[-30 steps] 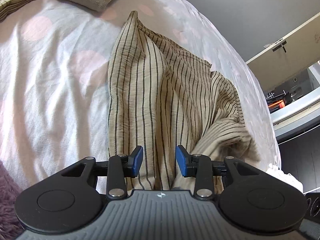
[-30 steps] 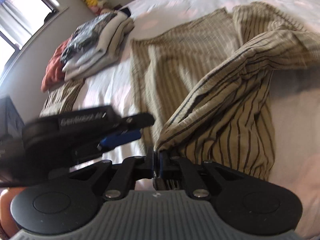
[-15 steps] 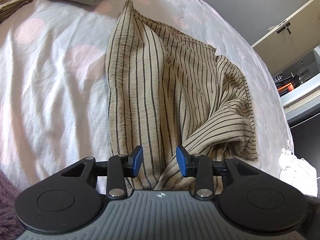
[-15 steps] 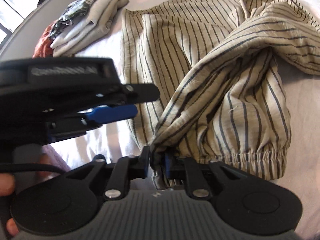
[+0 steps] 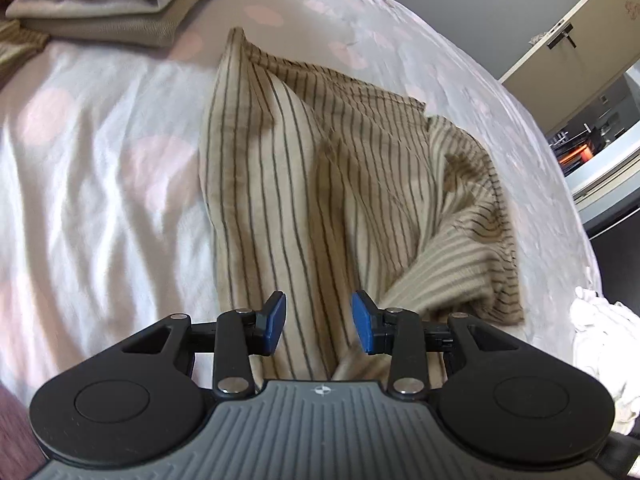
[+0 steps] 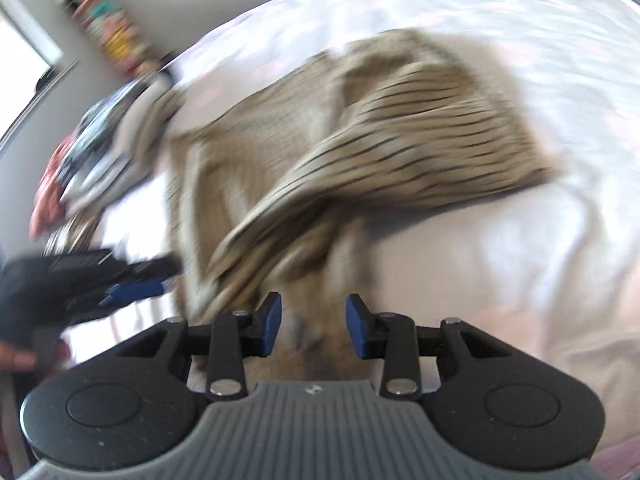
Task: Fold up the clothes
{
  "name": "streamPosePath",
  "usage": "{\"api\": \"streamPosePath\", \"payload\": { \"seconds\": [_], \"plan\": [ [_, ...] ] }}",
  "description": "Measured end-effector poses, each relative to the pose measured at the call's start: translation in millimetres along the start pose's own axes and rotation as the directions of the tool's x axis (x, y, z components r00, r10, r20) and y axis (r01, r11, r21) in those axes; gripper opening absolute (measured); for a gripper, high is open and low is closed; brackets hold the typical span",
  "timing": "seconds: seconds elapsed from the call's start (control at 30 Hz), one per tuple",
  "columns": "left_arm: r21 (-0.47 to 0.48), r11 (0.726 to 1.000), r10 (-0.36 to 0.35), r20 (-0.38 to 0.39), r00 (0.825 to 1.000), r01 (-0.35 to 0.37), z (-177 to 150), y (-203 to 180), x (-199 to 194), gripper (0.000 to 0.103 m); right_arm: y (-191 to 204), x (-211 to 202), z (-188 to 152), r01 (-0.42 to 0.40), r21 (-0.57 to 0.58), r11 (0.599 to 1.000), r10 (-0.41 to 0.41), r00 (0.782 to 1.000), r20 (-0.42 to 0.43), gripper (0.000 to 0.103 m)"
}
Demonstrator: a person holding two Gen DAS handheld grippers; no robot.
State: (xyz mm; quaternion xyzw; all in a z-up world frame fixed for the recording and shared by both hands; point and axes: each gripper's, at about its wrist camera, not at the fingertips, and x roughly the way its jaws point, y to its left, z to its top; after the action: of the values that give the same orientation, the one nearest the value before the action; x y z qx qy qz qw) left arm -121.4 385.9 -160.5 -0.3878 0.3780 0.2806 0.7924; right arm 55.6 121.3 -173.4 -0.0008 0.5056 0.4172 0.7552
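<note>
A beige garment with dark stripes (image 5: 320, 184) lies rumpled and partly folded on the white bed sheet (image 5: 88, 184). My left gripper (image 5: 319, 327) is open, with its blue pads just over the garment's near edge, holding nothing. My right gripper (image 6: 313, 325) is open and empty over the garment's near end (image 6: 360, 148); this view is blurred by motion. The left gripper also shows in the right wrist view (image 6: 100, 280) at the left, beside the garment.
A stack of folded clothes (image 5: 116, 4) sits at the far left of the bed, and shows in the right wrist view (image 6: 100, 144). A white crumpled item (image 5: 600, 344) lies at the bed's right edge. A cupboard (image 5: 576, 32) stands beyond.
My right gripper has opened and let go of the garment's edge, which has dropped onto the bed. The left gripper stayed open and shifted slightly.
</note>
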Motion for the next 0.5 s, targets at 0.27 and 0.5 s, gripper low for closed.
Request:
{"api": "streamPosePath", "payload": {
  "seconds": [0.27,0.5],
  "plan": [
    [0.089,0.985,0.140,0.058,0.988,-0.145,73.3,12.9,14.6,0.034,-63.8,7.3,50.3,0.098,0.202,0.975,-0.108,0.993,0.042,0.039],
    [0.087,0.967,0.229,0.104,0.968,-0.238,125.0,28.1,52.2,0.034,-106.5,30.2,74.6,0.169,0.344,0.923,-0.185,0.983,0.013,0.039]
  ]
}}
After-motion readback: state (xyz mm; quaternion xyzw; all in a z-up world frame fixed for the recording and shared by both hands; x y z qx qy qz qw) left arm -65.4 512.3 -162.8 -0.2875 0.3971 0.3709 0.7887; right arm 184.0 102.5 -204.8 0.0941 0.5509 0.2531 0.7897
